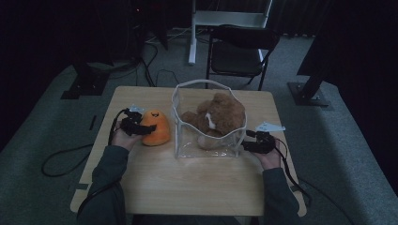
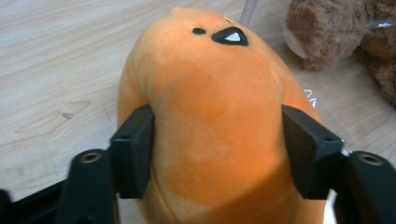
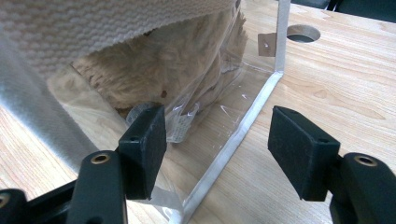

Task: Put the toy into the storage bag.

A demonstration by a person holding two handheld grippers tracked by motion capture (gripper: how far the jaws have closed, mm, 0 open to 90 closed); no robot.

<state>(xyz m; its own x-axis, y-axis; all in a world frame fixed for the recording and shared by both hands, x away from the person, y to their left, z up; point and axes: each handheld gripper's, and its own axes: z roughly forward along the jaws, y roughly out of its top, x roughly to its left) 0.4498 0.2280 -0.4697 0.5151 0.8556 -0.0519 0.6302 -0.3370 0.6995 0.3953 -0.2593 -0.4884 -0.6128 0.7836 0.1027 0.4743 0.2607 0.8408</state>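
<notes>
A light wooden table (image 1: 197,187) with rounded corners stands on grey carpet, and its top shows pale grain with a round hole (image 3: 302,33) near one edge in the right gripper view. An orange plush toy (image 1: 156,127) with a small black face lies on the left part of the top, well apart from a clear plastic bag (image 1: 206,147) with a white woven rim that stands near the middle. A brown teddy bear (image 1: 217,117) sits inside that bag, whose flat transparent bottom rests directly on the wood.
</notes>
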